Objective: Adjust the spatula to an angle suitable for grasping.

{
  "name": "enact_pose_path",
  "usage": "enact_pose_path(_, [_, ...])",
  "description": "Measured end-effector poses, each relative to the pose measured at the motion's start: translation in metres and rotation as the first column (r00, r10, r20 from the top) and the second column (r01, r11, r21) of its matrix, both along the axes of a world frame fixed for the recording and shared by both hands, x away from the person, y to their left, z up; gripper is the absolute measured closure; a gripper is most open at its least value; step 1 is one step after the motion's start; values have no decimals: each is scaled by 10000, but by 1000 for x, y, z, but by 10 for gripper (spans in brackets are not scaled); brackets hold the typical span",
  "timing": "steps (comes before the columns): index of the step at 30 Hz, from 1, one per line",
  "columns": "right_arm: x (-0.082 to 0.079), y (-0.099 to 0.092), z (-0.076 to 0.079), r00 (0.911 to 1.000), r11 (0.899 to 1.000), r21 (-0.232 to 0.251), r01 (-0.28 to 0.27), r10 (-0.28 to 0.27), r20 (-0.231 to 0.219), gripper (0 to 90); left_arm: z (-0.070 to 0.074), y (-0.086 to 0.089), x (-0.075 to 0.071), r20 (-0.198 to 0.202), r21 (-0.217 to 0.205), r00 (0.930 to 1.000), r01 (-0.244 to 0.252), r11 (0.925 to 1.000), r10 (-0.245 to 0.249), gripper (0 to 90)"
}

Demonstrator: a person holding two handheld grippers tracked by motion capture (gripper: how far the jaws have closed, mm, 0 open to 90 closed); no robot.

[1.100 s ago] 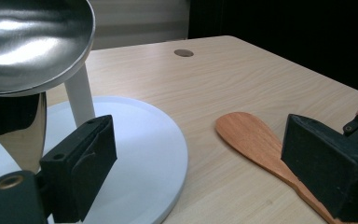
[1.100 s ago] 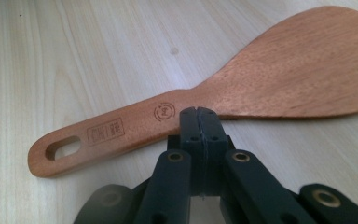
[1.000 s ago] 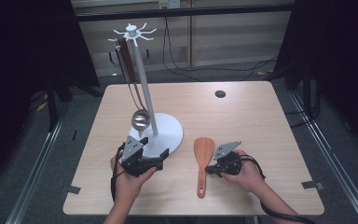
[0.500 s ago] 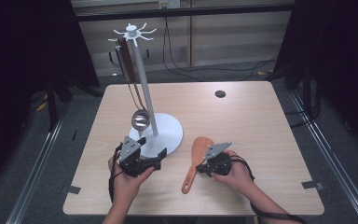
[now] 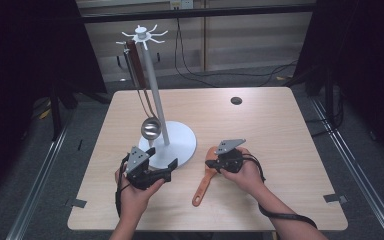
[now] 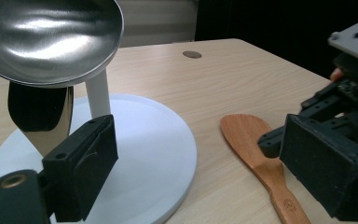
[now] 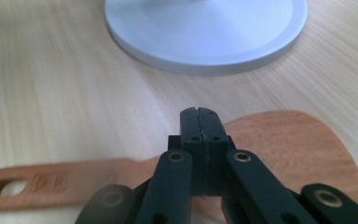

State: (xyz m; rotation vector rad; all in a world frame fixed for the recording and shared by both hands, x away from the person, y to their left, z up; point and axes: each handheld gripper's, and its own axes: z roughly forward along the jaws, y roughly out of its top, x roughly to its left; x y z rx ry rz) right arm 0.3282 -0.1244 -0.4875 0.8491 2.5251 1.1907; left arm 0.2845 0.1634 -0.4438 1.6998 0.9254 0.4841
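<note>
High view overhead, facing forward-down; gripper views low, close; all share wooden spatula [image 5: 206,176], white base [image 5: 182,142]

The desk [image 5: 280,130] is pale wood-grain laminate, smooth and matt. The spatula [image 7: 279,140] is warm reddish wood with a satin finish. The ladle [image 6: 51,37] is polished, mirror-bright metal. The stand's base [image 6: 158,154] looks smooth, matt white. The gripper pads [image 6: 91,163] are dull black, faintly rough.
</note>
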Motion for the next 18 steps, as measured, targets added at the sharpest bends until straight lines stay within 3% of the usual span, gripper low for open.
enact_pose_path(8, [25, 12, -11, 9996, 9990, -338, 292, -290, 58, 900, 0, -2, 0, -22, 9, 10000, 73, 10000, -73, 113])
enact_pose_path(14, [30, 17, -15, 9992, 9974, -601, 402, -401, 20, 898, 1, -2, -1, 32, 5, 9999, 159, 9999, -159, 114])
enact_pose_path(18, [31, 20, -17, 9989, 9976, -518, 453, -456, -60, 900, 2, -3, 0, 37, -32, 10000, 92, 10000, -92, 114])
